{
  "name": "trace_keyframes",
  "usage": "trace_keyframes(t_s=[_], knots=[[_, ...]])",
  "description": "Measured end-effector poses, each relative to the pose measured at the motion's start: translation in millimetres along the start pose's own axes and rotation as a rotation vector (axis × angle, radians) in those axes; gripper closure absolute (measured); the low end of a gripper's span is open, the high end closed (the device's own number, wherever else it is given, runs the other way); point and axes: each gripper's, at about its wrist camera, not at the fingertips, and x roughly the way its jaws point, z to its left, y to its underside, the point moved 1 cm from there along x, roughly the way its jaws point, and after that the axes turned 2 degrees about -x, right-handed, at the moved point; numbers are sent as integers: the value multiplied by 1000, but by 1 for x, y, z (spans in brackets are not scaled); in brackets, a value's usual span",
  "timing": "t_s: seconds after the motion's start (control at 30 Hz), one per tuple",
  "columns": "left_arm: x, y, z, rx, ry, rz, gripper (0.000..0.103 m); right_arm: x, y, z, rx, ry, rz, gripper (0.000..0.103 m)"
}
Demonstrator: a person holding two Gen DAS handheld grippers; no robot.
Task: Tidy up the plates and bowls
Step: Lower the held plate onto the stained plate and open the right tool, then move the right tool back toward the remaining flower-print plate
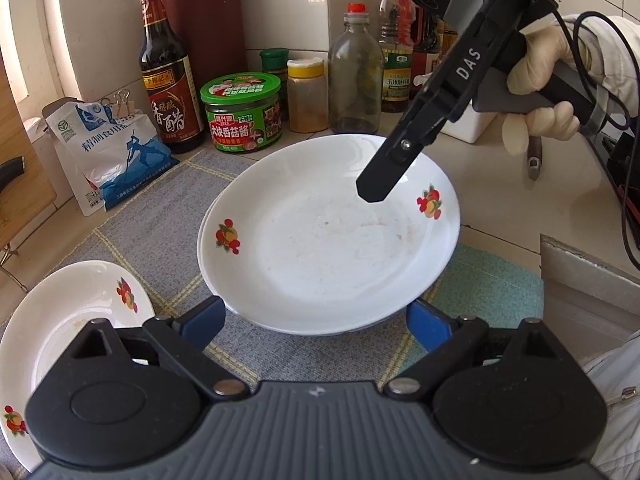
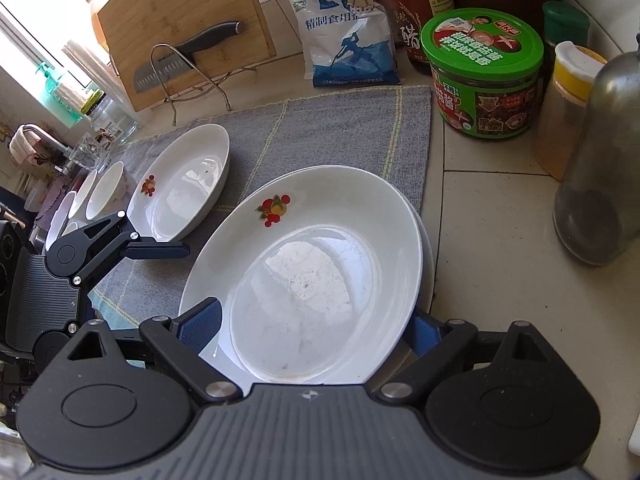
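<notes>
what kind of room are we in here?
Almost certainly a home kitchen counter. Sauce and oil bottles stand along the tiled wall, a knife rests against a wooden cutting board, and stacked plates sit on a grey mat near a tap.

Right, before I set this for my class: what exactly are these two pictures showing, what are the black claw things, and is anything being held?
A person holds a pinching tool in each hand: two fingers that open and shut. A wide-angle camera rides on each tool, looking along its fingers. One picture comes from the left gripper, the other from the right gripper; the left view also shows the gloved hand gripping the right tool. A grey cloth carries two stacked plates and a single plate beside them; small bowls stand farther off, a green-lidded jar behind. Both grippers are open and hold nothing.
</notes>
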Motion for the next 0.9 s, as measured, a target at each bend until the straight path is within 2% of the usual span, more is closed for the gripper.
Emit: trace_keyframes(t_s=[0.43,0.57,0.7,0.9], knots=[[-24,12,5,-108,-33,-50,6,4,1,17,-27,125,27,5],[-31,22,6,-117,-70,-37,6,4,2,21,-34,165,29,4],[-39,32,8,-153,-77,-33,6,4,7,17,-13,209,37,3],[-53,45,12,-208,-162,-17,6,-6,17,27,-16,246,4,0]])
